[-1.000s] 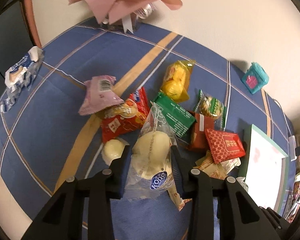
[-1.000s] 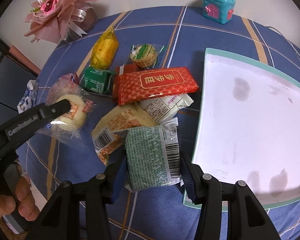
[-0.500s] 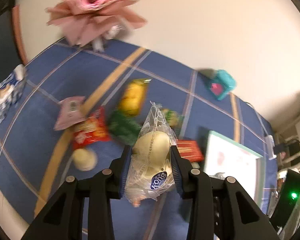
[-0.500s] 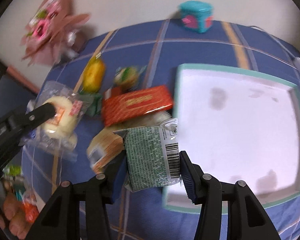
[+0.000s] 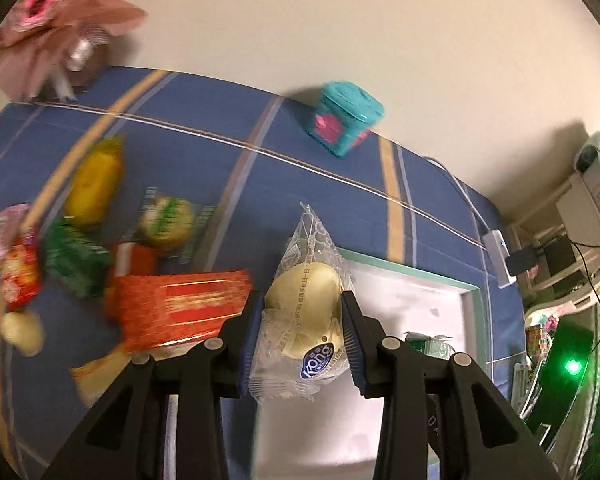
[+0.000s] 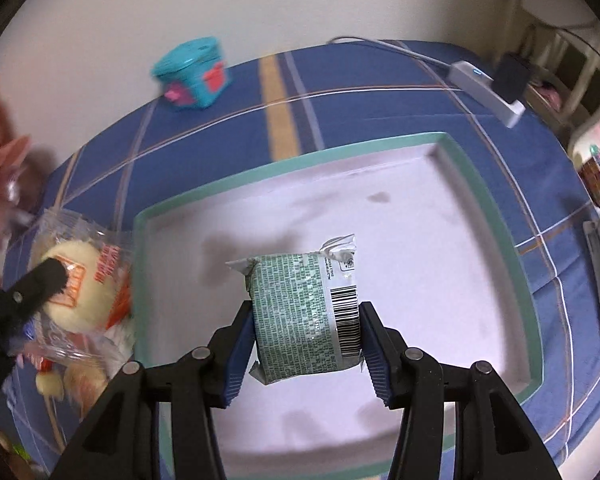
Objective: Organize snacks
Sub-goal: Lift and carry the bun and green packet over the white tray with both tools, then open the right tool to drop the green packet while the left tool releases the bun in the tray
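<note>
A: In the left wrist view, our left claw (image 5: 302,326) is clamped on a clear packet with a pale round bun (image 5: 305,300), at lower centre, over the near edge of the white tray (image 5: 470,308).

B: Loose snacks, among them a red packet (image 5: 180,308), lie left on the blue-clothed bench (image 5: 204,168).

A: In the right wrist view, our right claw (image 6: 306,340) grips a green-printed packet (image 6: 300,316) at centre, above the tray's white floor (image 6: 440,260).

B: The bun sits at the left edge there.

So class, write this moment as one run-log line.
left gripper: jaws shut on clear-wrapped bun | right gripper: jaws shut on green packet, above tray | tray empty
</note>
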Motion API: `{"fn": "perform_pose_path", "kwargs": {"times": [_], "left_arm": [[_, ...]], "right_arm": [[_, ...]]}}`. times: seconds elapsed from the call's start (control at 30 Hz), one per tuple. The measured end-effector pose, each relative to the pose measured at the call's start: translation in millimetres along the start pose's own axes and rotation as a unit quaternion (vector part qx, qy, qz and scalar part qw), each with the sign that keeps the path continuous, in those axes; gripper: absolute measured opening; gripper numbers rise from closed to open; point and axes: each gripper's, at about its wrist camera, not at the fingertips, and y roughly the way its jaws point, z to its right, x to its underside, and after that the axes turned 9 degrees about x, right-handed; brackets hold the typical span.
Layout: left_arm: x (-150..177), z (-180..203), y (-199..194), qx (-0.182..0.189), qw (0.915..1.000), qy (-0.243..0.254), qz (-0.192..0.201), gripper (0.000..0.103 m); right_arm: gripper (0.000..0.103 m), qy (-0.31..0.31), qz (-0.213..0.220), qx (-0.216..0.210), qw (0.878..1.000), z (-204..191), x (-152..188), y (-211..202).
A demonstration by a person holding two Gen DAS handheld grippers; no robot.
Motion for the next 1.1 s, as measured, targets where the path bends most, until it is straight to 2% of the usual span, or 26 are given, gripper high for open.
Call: {"fn": "perform_pose_path", "kwargs": {"times": [0.1,0.4,0.67,0.8,0.87,0.93,1.0,1.03,1.07,1.1], "left_arm": [[1,8,20,0.016,0.9998,0.007,-0.009,0.040],[3,16,61,0.065,0.9968,-0.016,-0.043,0.040],[1,9,54,0.066,0.9959,-0.037,-0.050,0.040],[-2,9,42,0.048,0.9973,-0.026,-0.049,0.040],[-3,9,35,0.036,0.9979,-0.023,-0.049,0.040],[-4,8,30,0.008,0.9985,-0.017,-0.052,0.041],[-3,6,25,-0.033,0.9979,-0.006,-0.055,0.048],[-3,5,25,-0.053,0.9971,-0.001,-0.056,0.059],[-2,4,23,-0.075,0.9958,0.006,-0.052,0.068],[-1,2,21,-0.086,0.9951,0.009,-0.049,0.071]], "right_arm": [[0.053,0.015,0.005,0.007,1.000,10,-9,10],[0.053,0.042,0.022,0.020,0.999,27,-24,18],[0.056,0.033,0.022,0.021,0.999,25,-25,17],[0.058,0.030,0.010,0.031,0.999,25,-23,15],[0.063,0.030,0.002,0.026,0.999,26,-21,14],[0.075,0.027,-0.002,0.024,0.999,25,-20,13],[0.086,0.020,-0.004,0.024,1.000,23,-19,12],[0.090,0.018,-0.004,0.023,1.000,22,-18,11],[0.090,0.015,-0.003,0.023,1.000,21,-17,11],[0.091,0.010,-0.003,0.022,1.000,19,-17,10]]}}
